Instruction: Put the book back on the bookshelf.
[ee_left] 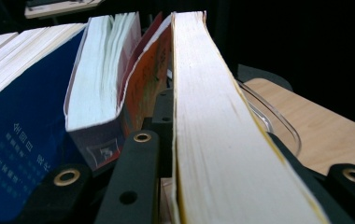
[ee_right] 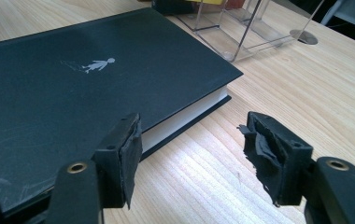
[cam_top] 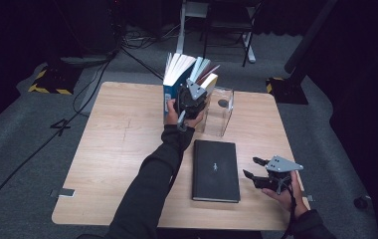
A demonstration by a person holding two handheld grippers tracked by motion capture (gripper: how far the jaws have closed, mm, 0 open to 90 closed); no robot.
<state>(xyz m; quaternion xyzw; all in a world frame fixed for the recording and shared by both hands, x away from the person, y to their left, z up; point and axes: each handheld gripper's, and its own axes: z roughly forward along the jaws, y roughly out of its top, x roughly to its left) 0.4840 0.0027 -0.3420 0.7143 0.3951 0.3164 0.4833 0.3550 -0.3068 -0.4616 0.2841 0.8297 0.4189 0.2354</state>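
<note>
Standing 4 books [cam_top: 189, 74] in clear holder [cam_top: 223, 117], left gripper [cam_top: 193, 99] clamping 1.

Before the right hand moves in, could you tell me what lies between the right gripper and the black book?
Bare wooden table, as the right gripper view shows: the right gripper has open jaws beside the black book.

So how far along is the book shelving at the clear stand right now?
Done: several books stand leaning at the clear stand. In hand: the left tool is closed on a thick yellow-edged book at the end of that row. Left: the black book lies flat on the table, the open right tool beside its corner.
</note>
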